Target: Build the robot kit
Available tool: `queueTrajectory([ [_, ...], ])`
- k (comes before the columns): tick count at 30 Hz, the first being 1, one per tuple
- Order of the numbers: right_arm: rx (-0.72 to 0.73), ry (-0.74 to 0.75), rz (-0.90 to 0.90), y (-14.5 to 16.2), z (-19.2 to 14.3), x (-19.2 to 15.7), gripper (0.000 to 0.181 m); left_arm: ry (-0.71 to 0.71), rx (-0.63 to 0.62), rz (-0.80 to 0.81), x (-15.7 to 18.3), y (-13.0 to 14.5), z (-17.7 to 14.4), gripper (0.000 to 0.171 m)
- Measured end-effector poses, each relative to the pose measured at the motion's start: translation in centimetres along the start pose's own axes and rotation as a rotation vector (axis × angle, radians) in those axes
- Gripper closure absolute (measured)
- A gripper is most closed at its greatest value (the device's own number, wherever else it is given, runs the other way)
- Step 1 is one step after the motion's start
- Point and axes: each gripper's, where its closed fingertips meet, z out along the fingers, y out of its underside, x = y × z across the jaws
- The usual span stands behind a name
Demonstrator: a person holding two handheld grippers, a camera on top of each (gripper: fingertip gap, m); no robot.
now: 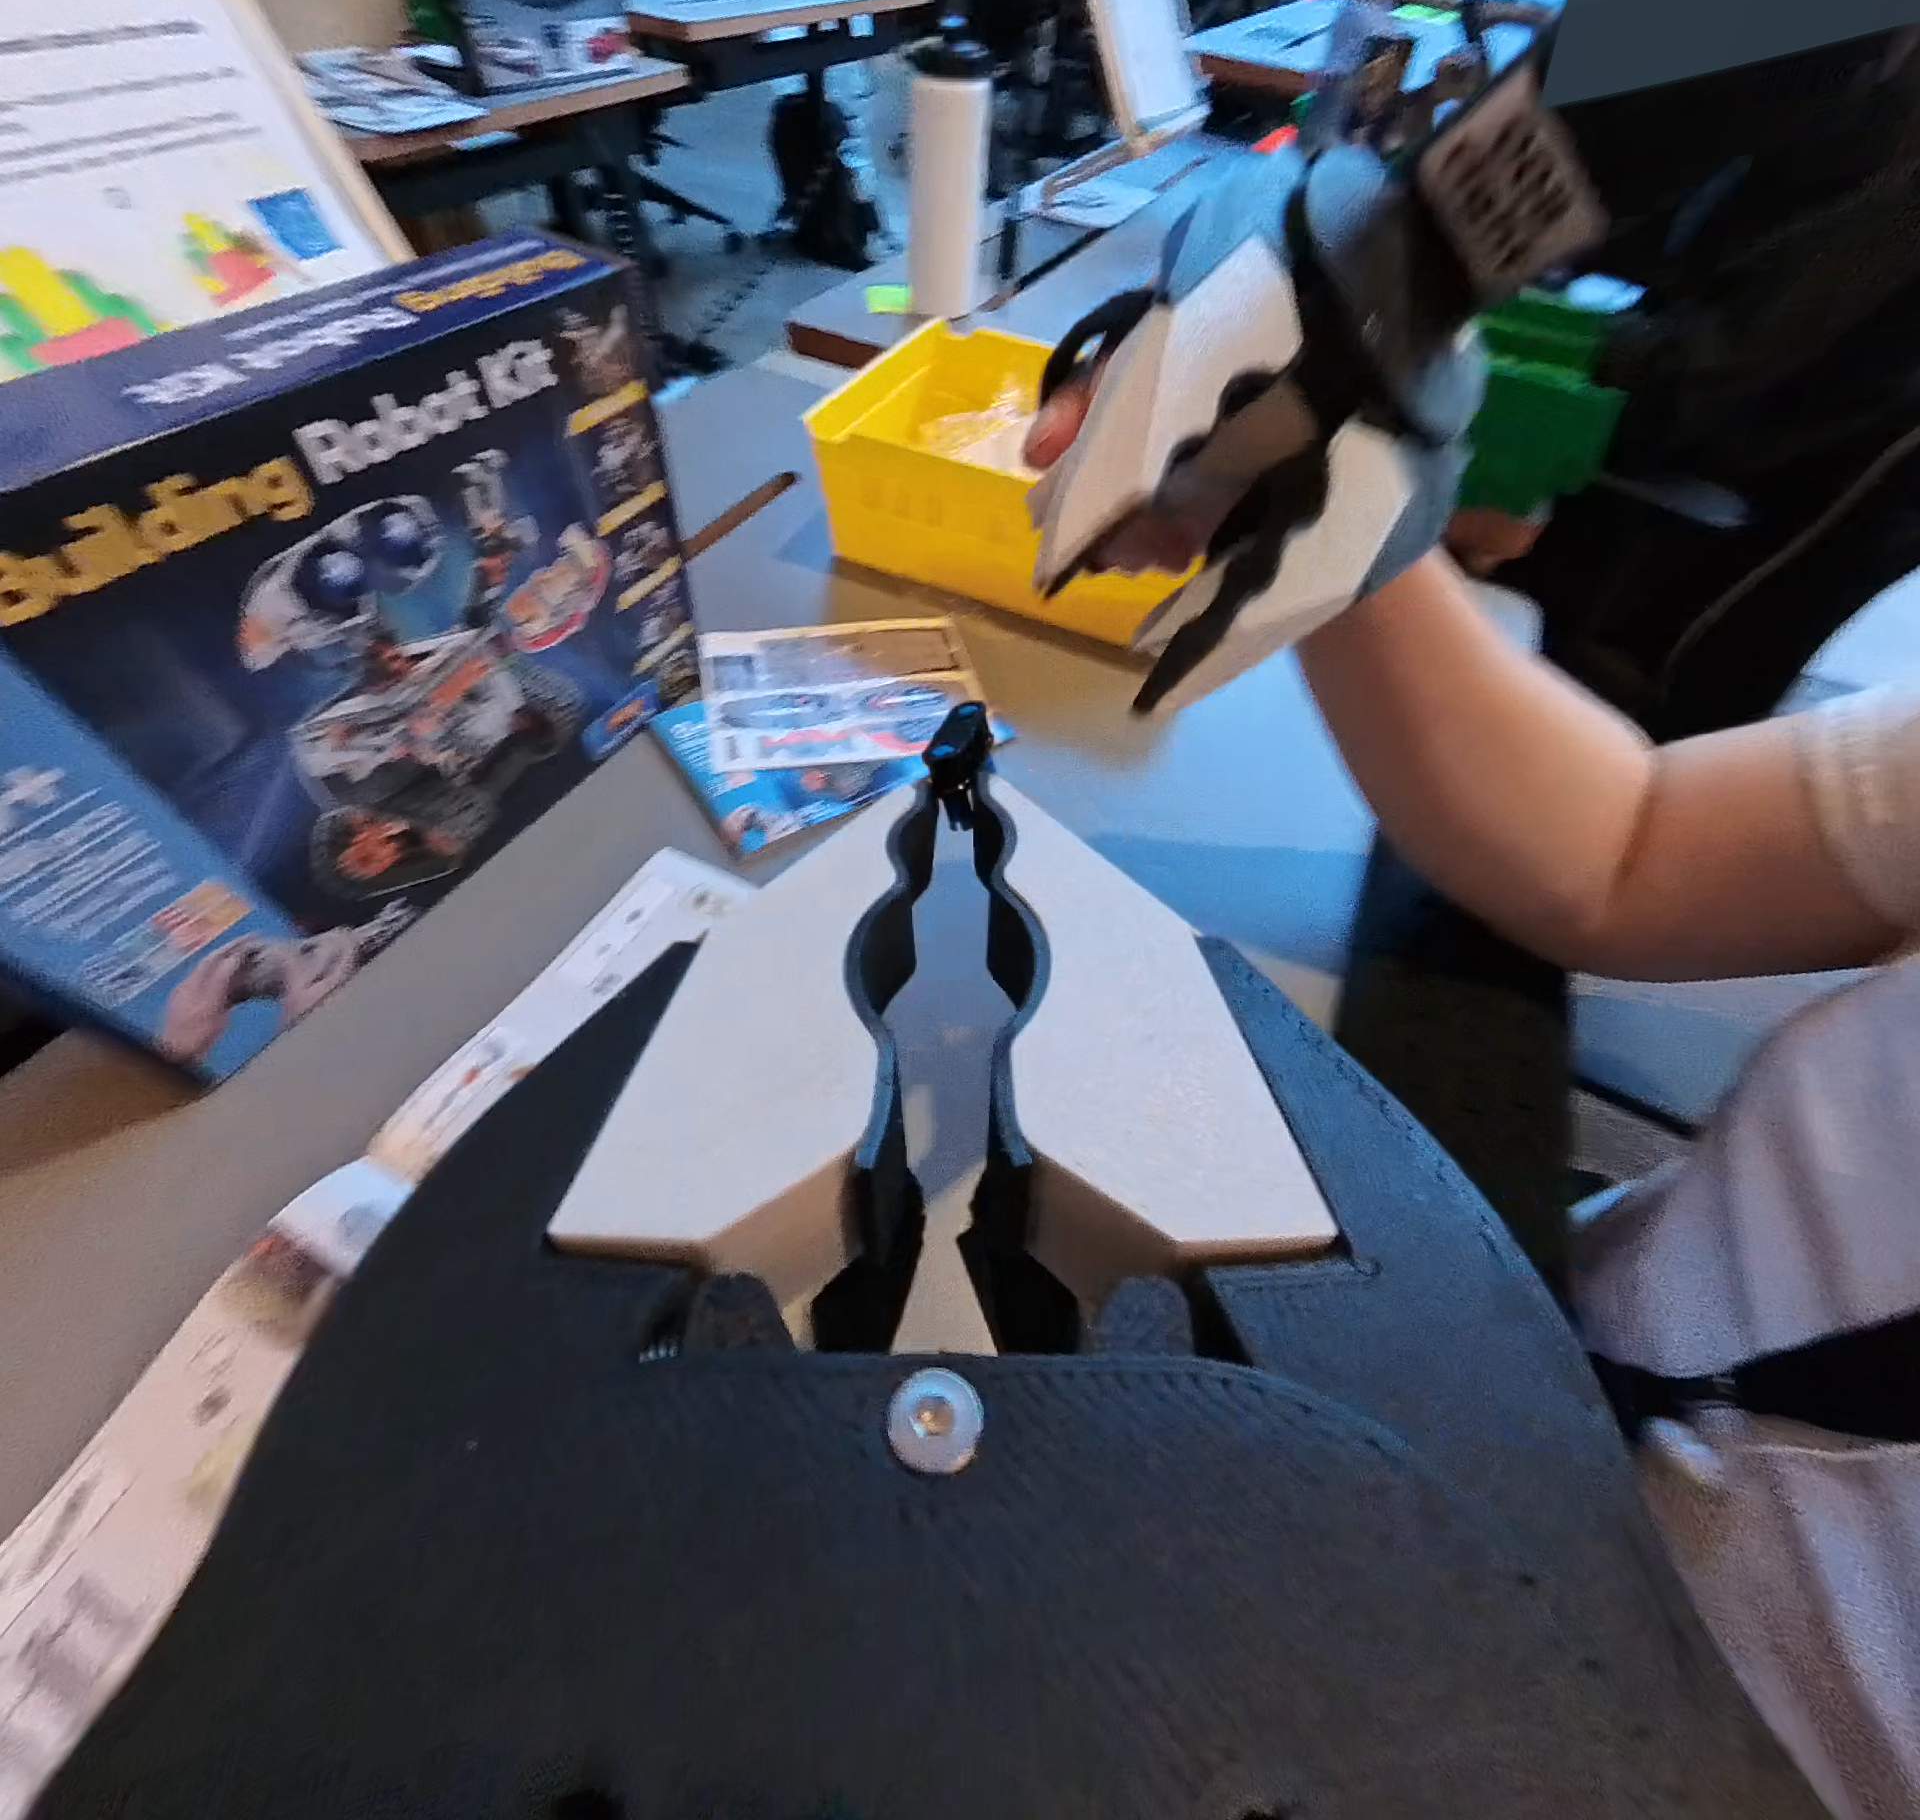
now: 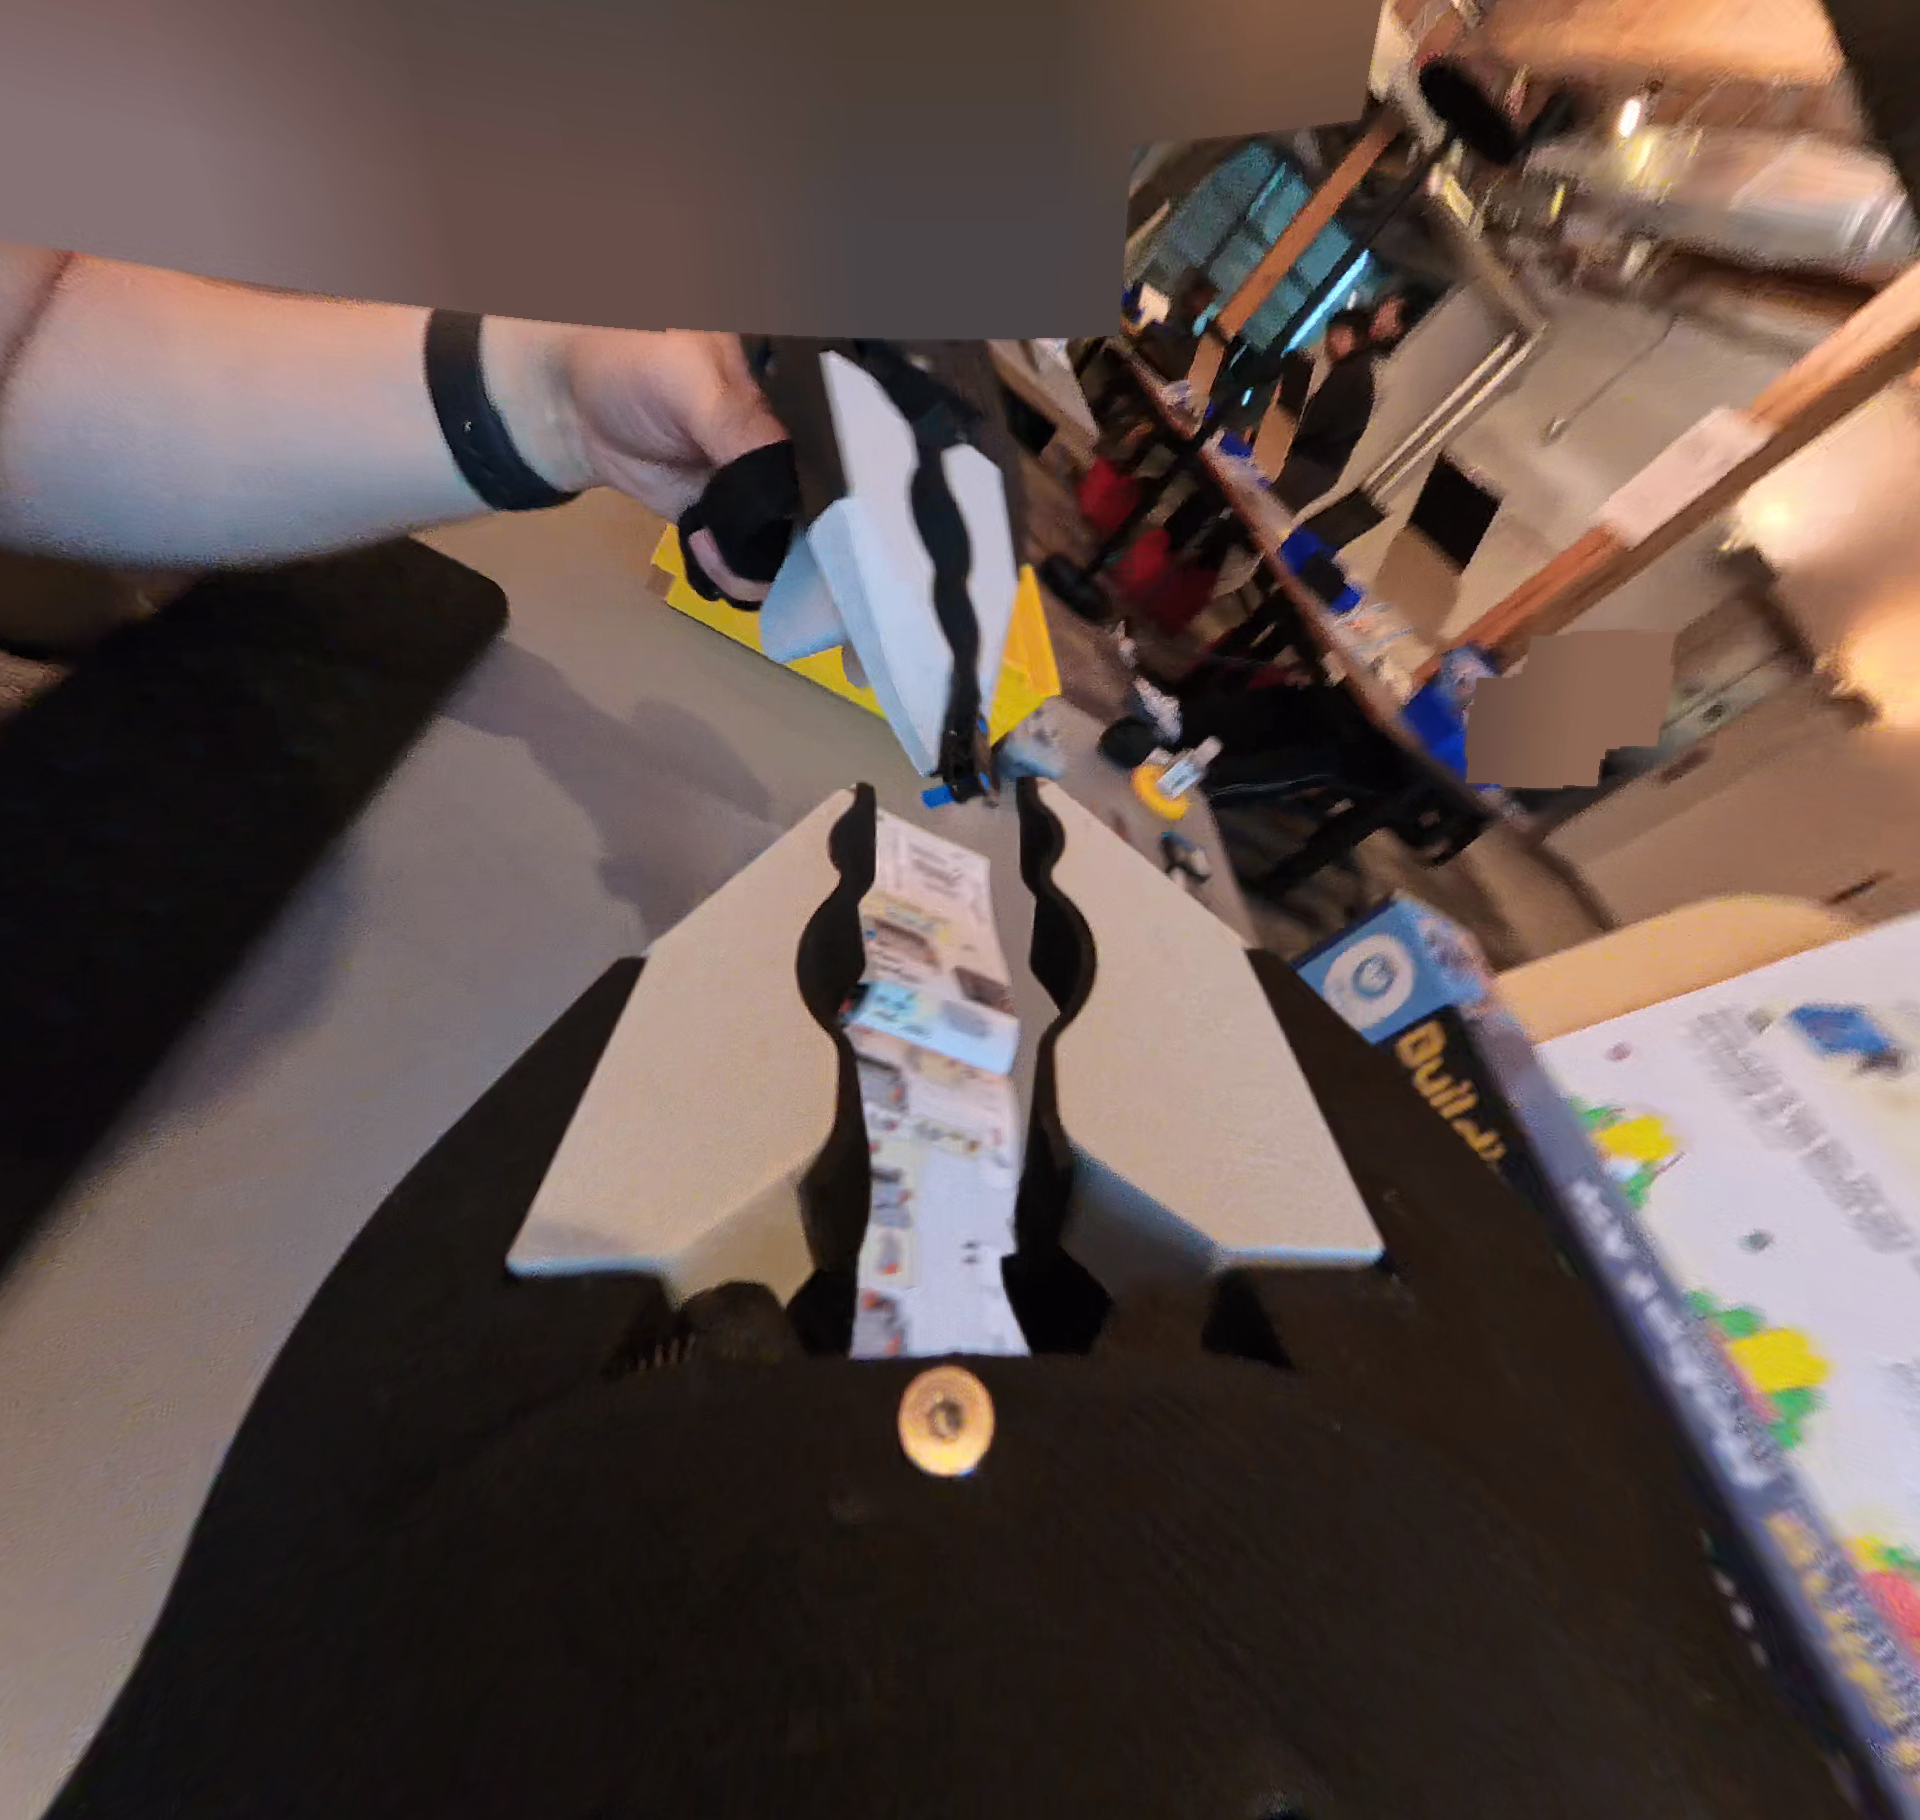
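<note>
My left gripper [image 1: 958, 768] is shut on a small black part [image 1: 958, 736] pinched at its very tips, above the grey table [image 1: 1195, 794]. In the right wrist view the left gripper [image 2: 961, 762] points down, and the small part [image 2: 951, 788] shows black with a blue bit. My right gripper [image 2: 945, 799] is open and empty, its tips just below that part and close to it. Through its gap I see a printed instruction sheet [image 2: 935, 1095]. In the left wrist view the right gripper [image 1: 1096, 643] is held up at the right, above a yellow bin [image 1: 935, 513].
A dark blue robot kit box [image 1: 312, 627] stands at the left. Leaflets [image 1: 831, 700] lie beside it. A white board with coloured brick pictures [image 1: 135, 160] leans behind. A white bottle [image 1: 948, 181] and a green bin [image 1: 1538, 420] stand farther back. Only a small space, under 4 cm, lies between the two pairs of fingers.
</note>
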Motion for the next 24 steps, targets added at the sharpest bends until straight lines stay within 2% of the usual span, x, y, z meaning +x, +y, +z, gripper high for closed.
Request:
queueTrajectory([
  [2,-0.052,0.002,0.152,0.1,-0.5,0.7,0.153,-0.117,-0.001,0.089,-0.9,1.7,-0.9,0.167],
  [4,-0.101,-0.025,0.213,-0.5,-0.5,0.1,0.144,-0.182,-0.001,0.139,-1.0,3.8,-1.4,0.166],
  [6,-0.162,-0.026,0.104,-0.6,0.5,-1.1,0.142,-0.192,-0.012,0.121,-0.7,6.3,-1.3,0.167],
  [9,-0.282,-0.078,-0.063,1.3,3.2,-3.7,0.148,-0.183,-0.008,0.097,0.0,9.3,-1.3,0.166],
  [11,-0.295,-0.122,-0.013,2.6,4.5,-5.3,0.155,-0.163,0.021,0.116,0.5,10.3,-1.4,0.166],
  [14,-0.274,-0.048,0.063,4.4,5.4,-6.5,0.156,-0.145,0.006,0.060,0.3,12.1,-1.2,0.166],
  [18,-0.270,0.093,-0.061,6.0,6.0,-8.5,0.154,-0.099,0.040,-0.031,0.6,12.8,-1.0,0.166],
  [21,-0.302,0.155,-0.037,7.7,5.7,-9.7,0.154,-0.070,0.085,-0.045,1.5,12.4,-1.0,0.166],
  [24,-0.245,0.256,0.019,7.4,4.6,-10.0,0.155,-0.066,0.099,-0.045,2.5,12.1,-1.3,0.166],
])
